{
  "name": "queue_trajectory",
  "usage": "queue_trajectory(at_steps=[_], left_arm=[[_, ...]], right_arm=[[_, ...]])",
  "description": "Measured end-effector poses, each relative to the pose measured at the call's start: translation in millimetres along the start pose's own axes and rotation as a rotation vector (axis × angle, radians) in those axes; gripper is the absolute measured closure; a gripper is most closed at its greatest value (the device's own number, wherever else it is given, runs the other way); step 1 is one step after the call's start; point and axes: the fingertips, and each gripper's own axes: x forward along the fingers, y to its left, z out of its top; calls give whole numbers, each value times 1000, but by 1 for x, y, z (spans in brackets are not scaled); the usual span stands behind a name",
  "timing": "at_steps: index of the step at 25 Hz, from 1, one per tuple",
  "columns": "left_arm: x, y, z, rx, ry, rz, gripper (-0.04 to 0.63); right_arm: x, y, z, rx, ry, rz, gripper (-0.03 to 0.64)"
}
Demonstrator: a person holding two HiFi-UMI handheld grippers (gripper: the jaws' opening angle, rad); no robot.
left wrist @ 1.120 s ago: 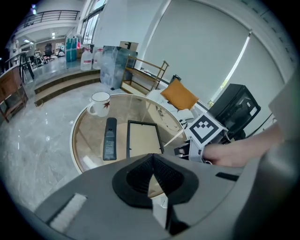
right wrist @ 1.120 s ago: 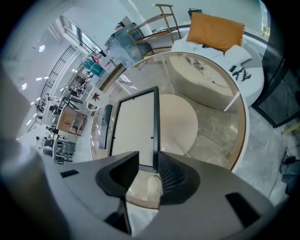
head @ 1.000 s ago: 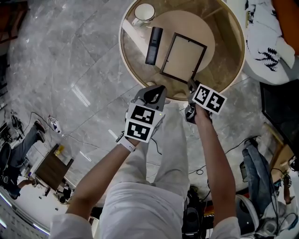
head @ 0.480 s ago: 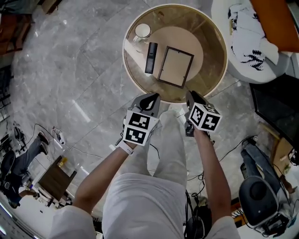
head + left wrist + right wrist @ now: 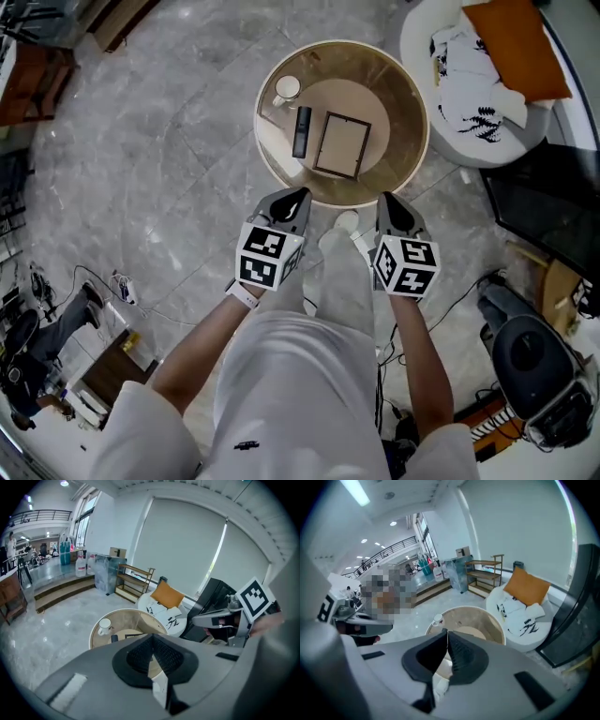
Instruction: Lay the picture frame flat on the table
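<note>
Frame [image 5: 342, 145] lies flat, well apart from left gripper [image 5: 298, 195], shut, and right gripper [image 5: 387, 198], just closed empty.

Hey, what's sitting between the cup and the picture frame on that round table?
A black remote lies flat between the cup and the frame, alongside the frame's left edge. The head view shows it best.

The picture frame [image 5: 341, 144] is edged in dark brown around a pale beige panel. The round surface [image 5: 410, 141] is tan, rimmed in cream. At the frame's 9 o'clock a black remote [image 5: 301, 131] is seen, at 10 o'clock a white cup [image 5: 287, 88]. Black-and-white square markers are borne by the grey left tongs [image 5: 298, 195] and right tongs [image 5: 387, 199]
</note>
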Motion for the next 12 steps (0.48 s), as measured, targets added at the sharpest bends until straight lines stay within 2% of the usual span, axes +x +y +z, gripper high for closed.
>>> queue_trajectory(at_steps=[6,12], left_arm=[[-59,-26,39,9,-84,-7,591],[-111,-58,78,37,-210,-16,591]], right_arm=[[-87,26,56,-117,-131,-22,611],[-148,32,87,-226,-265,-89,611]])
